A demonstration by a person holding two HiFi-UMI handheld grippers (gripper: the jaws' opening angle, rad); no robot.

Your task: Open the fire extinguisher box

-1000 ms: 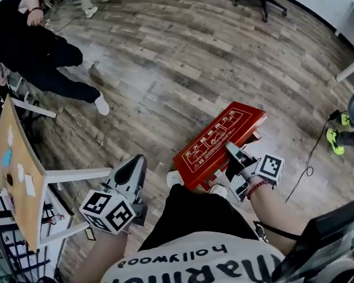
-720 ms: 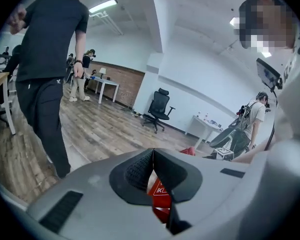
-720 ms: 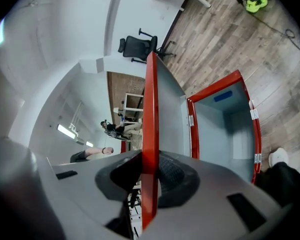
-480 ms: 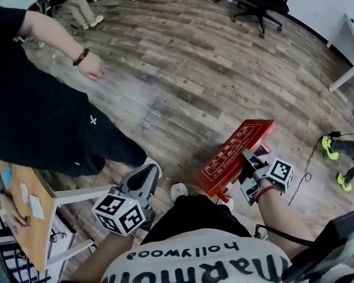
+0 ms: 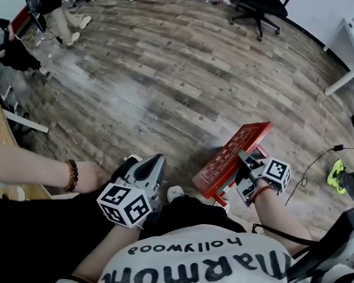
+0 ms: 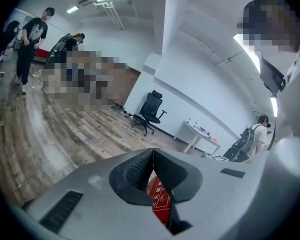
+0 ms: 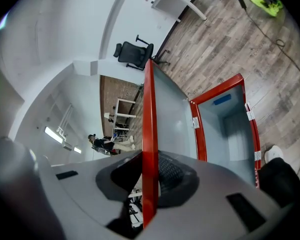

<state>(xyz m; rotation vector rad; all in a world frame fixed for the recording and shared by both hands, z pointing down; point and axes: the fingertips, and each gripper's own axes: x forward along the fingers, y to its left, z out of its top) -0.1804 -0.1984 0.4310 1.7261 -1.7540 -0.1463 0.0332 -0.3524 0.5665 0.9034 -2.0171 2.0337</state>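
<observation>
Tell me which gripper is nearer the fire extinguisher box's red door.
Right. The right gripper is clamped on the red door at its edge. The left gripper is apart from it, off to its left in the head view, jaws together and empty.

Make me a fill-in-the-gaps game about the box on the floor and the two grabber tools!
1. The flat metal door of the fire extinguisher box is painted ____.
2. The gripper clamped on that door's edge is the person's ____ one.
3. The left gripper has its jaws together and holds ____.
4. The floor under the box is made of ____ planks.

Missing words: red; right; nothing; wooden.
</observation>
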